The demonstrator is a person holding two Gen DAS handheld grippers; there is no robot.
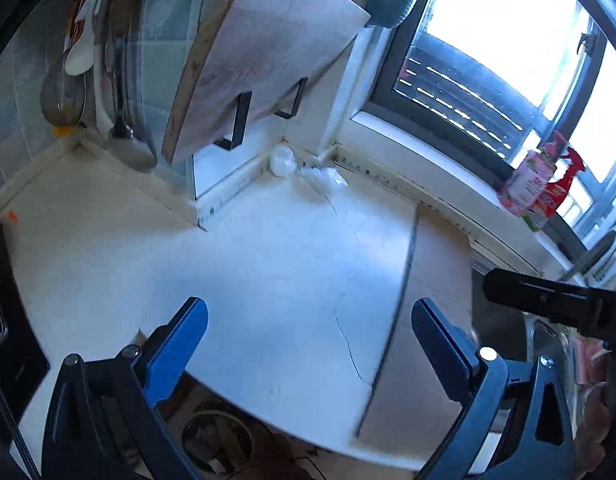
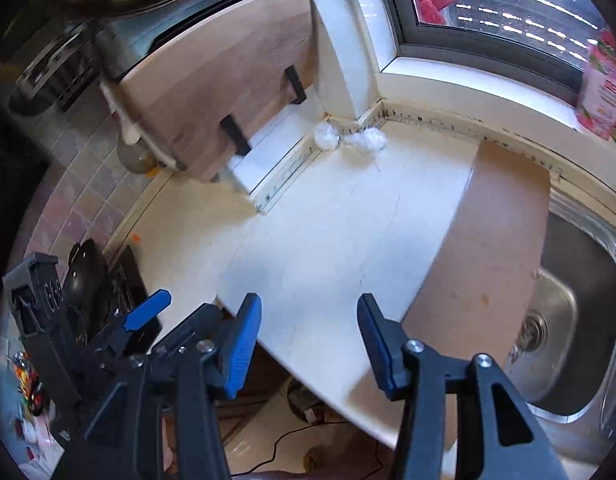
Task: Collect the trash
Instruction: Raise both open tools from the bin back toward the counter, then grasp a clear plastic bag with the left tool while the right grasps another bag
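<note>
1. Right now two crumpled white wads lie in the far corner of the pale counter [image 2: 320,240], where the wall post meets the window ledge.
2. One wad of trash [image 2: 326,136] sits tight in the corner against the counter's raised back edge; it looks like scrunched thin plastic or tissue, glossy and wrinkled.
3. Just beside it, the second wad [image 2: 368,141] lies a little further out on the counter, looser and more see-through at the edges; whether the two touch I cannot tell.
4. From the left camera the same pair shows up as the corner wad [image 1: 281,161] and the outer wad [image 1: 323,178].
5. Over the near edge of the counter, the left gripper [image 1: 308,320] hovers with its blue-padded fingers spread wide and nothing between them, well apart from the trash.
6. Next to it, the right gripper [image 2: 310,320] is also over the near edge, fingers spread and empty.
7. A wooden cutting board [image 2: 219,100] leans tilted in a black rack left of the corner.
8. On the window ledge stands a pink and red packet [image 1: 536,180]; its printing is too blurred to read.
9. At the right a steel sink [image 2: 568,320] is set into the counter.
</note>
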